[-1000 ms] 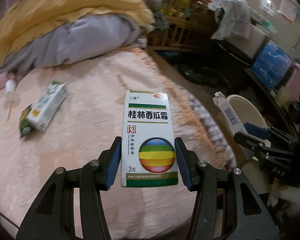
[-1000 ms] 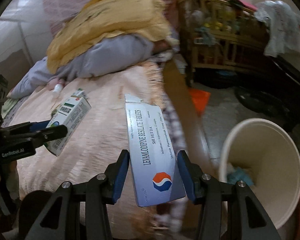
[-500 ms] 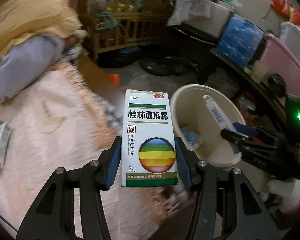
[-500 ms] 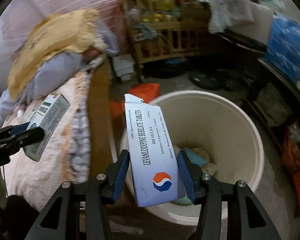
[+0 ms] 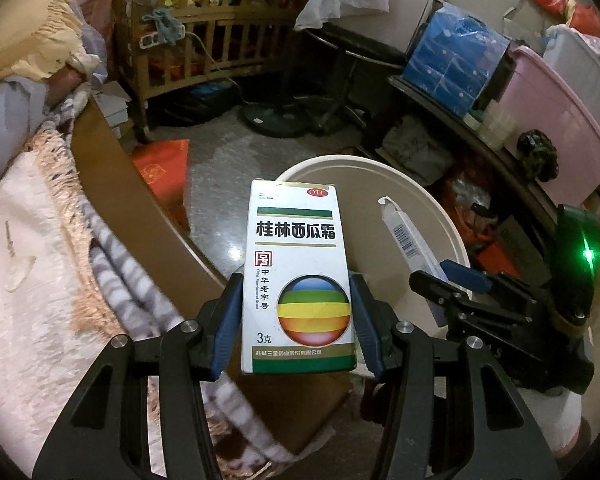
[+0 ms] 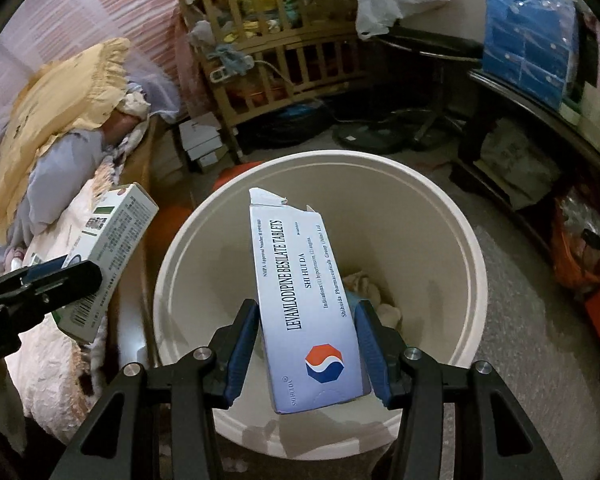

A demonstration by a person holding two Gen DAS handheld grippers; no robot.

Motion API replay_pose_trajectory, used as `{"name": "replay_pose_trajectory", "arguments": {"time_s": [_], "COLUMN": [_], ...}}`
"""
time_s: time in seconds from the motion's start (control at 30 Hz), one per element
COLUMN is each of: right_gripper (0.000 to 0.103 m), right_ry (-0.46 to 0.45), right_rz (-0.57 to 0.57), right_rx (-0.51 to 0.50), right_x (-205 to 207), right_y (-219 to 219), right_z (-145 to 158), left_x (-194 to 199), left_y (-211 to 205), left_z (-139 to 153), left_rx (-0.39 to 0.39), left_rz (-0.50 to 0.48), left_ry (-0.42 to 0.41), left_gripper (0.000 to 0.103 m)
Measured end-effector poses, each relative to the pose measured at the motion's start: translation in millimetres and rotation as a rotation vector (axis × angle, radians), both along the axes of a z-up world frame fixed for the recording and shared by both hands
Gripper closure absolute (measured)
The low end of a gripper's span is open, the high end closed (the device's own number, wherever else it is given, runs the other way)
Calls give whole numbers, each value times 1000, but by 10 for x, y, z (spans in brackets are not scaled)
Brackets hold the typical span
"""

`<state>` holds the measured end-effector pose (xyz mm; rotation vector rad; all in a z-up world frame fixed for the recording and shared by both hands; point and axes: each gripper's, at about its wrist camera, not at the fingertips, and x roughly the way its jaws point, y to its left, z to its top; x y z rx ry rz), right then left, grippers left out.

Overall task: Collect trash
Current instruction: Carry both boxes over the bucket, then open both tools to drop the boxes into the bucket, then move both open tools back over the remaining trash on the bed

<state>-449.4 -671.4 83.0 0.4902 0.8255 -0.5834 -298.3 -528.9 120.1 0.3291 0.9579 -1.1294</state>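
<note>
My left gripper [image 5: 296,312] is shut on a white medicine box with a rainbow ball [image 5: 298,276], held upright beside the bed's edge, just left of the cream waste bin [image 5: 452,224]. My right gripper [image 6: 306,340] is shut on a pale blue tablet box [image 6: 304,300] with its top flap torn open, held directly over the bin [image 6: 180,248]. Crumpled tissue and other trash [image 6: 374,292] lie at the bin's bottom. In the right wrist view the left gripper [image 6: 40,284] and its white box [image 6: 112,248] show at the left. The left wrist view shows the right gripper [image 5: 456,284] with its blue box [image 5: 408,236] over the bin.
A bed with a pink fringed blanket [image 5: 24,280] and wooden frame [image 5: 116,168] lies left. A wooden cot [image 6: 276,64], a fan base [image 6: 368,136], a dark shelf with blue packs [image 6: 528,40] and a pink tub [image 5: 556,120] crowd the floor behind and right. An orange bag [image 5: 164,164] lies by the bed.
Both grippers have swung right, off the bed and toward the bin. The right one now hangs over the bin's mouth; the left one has reached its left rim. Both grips are unchanged.
</note>
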Motion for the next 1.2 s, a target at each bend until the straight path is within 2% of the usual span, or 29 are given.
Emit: {"name": "replay_pose_trajectory", "arguments": {"time_s": [0.3,0.57,0.67,0.87,1.0,1.2], "right_gripper": [55,52,50,46,40,40], "right_ry": [-21,-49,-54,-53,-51,-54], "right_rz": [-41,-89,-109,-79,-58,-17], "right_rx": [34,51,79,68,54,47], "right_x": [-34,-67,-86,-67,-3,157], "right_y": [-112,-191,-231,-154,-74,114], "right_z": [-81,-119,-143,-135,-129,-53], "left_x": [16,70,85,118,177,351], "left_y": [-144,-232,-232,-109,72,430], "left_z": [-101,-133,-135,-96,-33,7], "left_rx": [-9,-60,-58,-34,-27,5], "left_rz": [-7,-21,-23,4,40,120], "left_ry": [27,126,150,119,65,-18], "left_gripper": [53,52,41,40,40,40]}}
